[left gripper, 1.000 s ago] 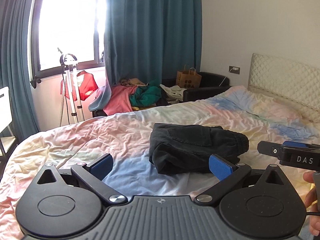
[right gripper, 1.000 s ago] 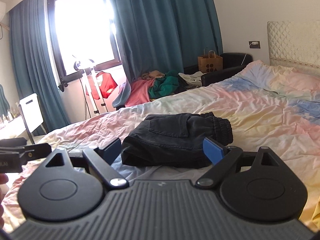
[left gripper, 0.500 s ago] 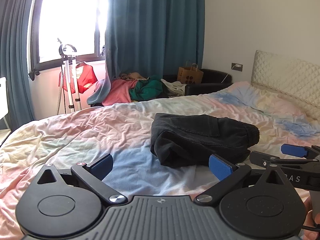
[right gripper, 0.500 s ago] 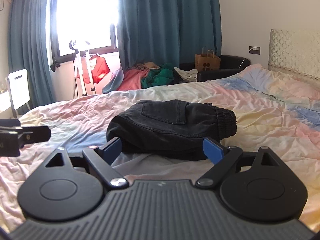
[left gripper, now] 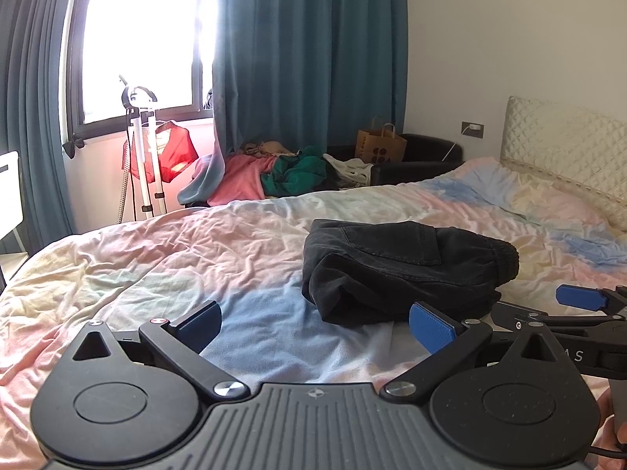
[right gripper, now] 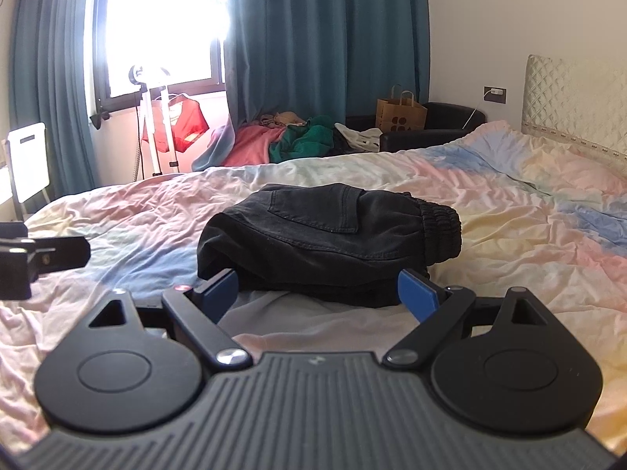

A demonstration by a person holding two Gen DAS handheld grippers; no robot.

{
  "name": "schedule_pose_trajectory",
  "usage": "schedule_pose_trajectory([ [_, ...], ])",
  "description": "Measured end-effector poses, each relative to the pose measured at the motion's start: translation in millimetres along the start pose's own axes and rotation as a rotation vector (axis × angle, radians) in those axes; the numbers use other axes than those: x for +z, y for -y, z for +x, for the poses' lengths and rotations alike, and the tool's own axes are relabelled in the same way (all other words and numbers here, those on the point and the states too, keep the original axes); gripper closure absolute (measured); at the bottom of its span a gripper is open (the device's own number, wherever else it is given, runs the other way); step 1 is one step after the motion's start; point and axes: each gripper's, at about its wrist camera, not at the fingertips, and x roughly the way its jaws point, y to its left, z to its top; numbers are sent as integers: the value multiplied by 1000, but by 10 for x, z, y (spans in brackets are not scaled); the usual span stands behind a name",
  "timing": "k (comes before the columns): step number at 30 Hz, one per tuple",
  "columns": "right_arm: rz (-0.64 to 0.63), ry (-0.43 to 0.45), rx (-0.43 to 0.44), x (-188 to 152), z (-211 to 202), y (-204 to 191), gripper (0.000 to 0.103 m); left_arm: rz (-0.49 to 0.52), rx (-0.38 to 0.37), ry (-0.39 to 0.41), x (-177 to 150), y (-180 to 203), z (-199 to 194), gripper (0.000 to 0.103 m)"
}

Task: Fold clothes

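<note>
The left hand-held gripper (left gripper: 315,323) hangs low over the bed (left gripper: 156,266) with its blue-padded fingers spread wide and nothing between them. The right hand-held gripper (right gripper: 317,291) is spread just as wide, also empty, its fingertips right at the near edge of the folded black trousers (right gripper: 325,235); whether they touch the cloth I cannot tell. In the left wrist view the right hand-held gripper shows at the right edge, beside the trousers.

The trousers lie in a compact bundle in the middle of the pastel sheet, a back pocket facing up and the ribbed waistband to the right.

Further back, beyond the bed, a heap of pink and green clothes (left gripper: 274,172) lies near a black armchair (left gripper: 415,156) with a brown paper bag (left gripper: 380,149). A white stand with a red garment (left gripper: 172,152) stands under the bright window (left gripper: 145,35), flanked by teal curtains (left gripper: 309,51).
</note>
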Motion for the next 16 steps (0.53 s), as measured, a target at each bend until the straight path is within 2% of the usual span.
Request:
schedule_pose_trajectory([
  [16, 43, 0, -3, -7, -42, 25, 13, 15, 7, 2, -28, 26, -116, 0],
])
